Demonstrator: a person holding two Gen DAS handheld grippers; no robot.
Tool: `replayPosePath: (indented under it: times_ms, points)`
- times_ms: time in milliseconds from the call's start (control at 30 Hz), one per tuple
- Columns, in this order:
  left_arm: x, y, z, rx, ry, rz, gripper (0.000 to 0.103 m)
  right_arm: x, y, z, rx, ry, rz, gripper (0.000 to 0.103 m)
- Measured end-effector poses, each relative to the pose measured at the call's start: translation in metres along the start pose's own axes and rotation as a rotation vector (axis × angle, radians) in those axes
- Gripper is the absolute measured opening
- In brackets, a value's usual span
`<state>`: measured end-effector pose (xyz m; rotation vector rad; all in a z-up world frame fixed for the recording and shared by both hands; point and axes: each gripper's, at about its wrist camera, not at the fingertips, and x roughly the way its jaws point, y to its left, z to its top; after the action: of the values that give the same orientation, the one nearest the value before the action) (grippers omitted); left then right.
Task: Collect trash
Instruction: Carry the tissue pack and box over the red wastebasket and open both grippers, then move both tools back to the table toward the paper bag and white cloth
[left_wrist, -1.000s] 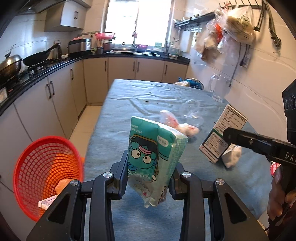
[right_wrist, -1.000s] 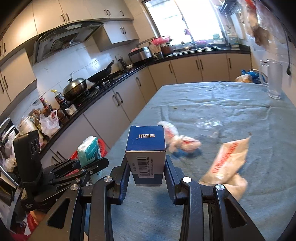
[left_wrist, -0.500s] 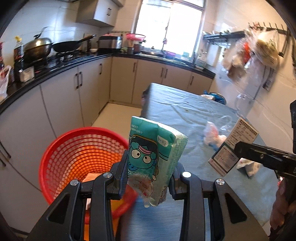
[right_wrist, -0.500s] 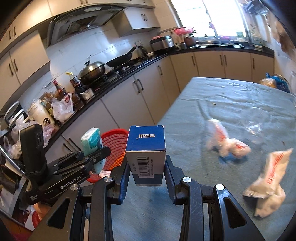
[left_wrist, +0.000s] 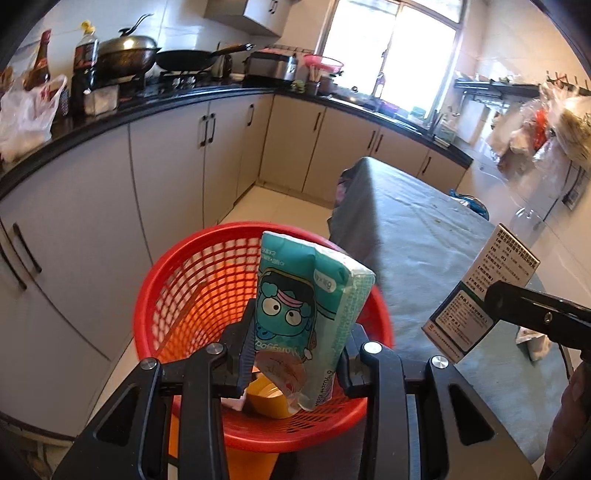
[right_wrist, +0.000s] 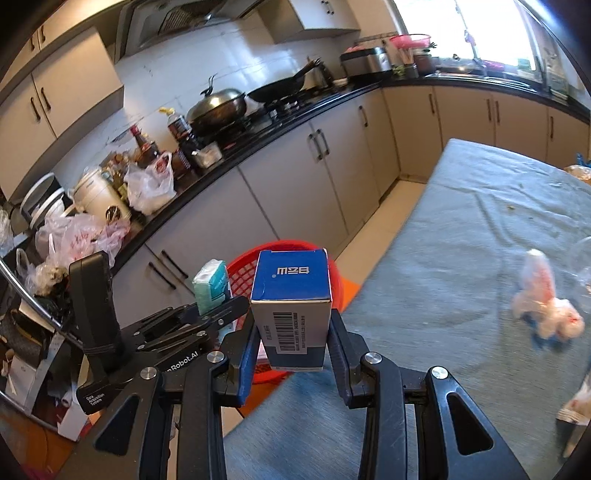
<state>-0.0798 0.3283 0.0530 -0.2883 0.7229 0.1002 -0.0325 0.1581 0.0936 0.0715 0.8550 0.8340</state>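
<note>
My left gripper (left_wrist: 295, 354) is shut on a teal tissue pack (left_wrist: 306, 310) with a cartoon face, held right over the red mesh basket (left_wrist: 184, 288) on the floor beside the table. Scraps and a yellow item lie in the basket's bottom. My right gripper (right_wrist: 291, 343) is shut on a blue and white box (right_wrist: 291, 295) above the table's left edge, just right of the red basket (right_wrist: 240, 269). The left gripper (right_wrist: 218, 314) with the tissue pack (right_wrist: 212, 282) shows at lower left in the right wrist view. The box (left_wrist: 480, 295) shows at right in the left wrist view.
The grey-clothed table (right_wrist: 461, 258) carries a crumpled white and red wrapper (right_wrist: 543, 302) and a clear plastic piece at the right edge. Beige cabinets (left_wrist: 166, 184) under a black counter run along the left. A person's hand (left_wrist: 569, 413) shows at lower right.
Both grippers swung left from over the table toward the basket. The tissue pack now hangs over the basket's opening, and the box has come to the table's edge next to the basket.
</note>
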Motion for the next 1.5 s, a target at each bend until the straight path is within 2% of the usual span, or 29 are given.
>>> replayPosePath:
  times_ms: [500,600,667,733,1067,1200,1267,1500]
  points:
    - [0.014,0.016,-0.007,-0.012,0.047,0.012,0.034,0.062,0.015,-0.001,-0.019,0.125,0.011,0.04]
    - [0.014,0.016,-0.006,-0.01,0.049,0.009,0.036,0.065,0.015,0.001,-0.016,0.125,0.009,0.04]
    - [0.013,0.02,-0.005,-0.02,0.047,0.003,0.042,0.064,0.015,0.002,-0.01,0.119,0.007,0.044]
    - [0.011,0.023,-0.005,-0.03,0.042,-0.004,0.044,0.062,0.013,0.004,-0.004,0.112,0.006,0.048]
    - [-0.001,0.014,-0.005,-0.016,0.025,-0.009,0.048,0.03,0.006,0.001,0.007,0.048,0.004,0.048]
    - [-0.01,-0.003,-0.006,0.017,0.006,-0.014,0.051,0.013,-0.008,-0.006,0.03,0.026,-0.016,0.048]
    - [-0.014,-0.014,-0.007,0.031,-0.009,-0.016,0.059,0.004,-0.017,-0.011,0.046,0.015,-0.031,0.048]
    - [-0.012,-0.064,-0.009,0.109,-0.01,-0.065,0.06,-0.031,-0.053,-0.031,0.105,-0.015,-0.073,0.048]
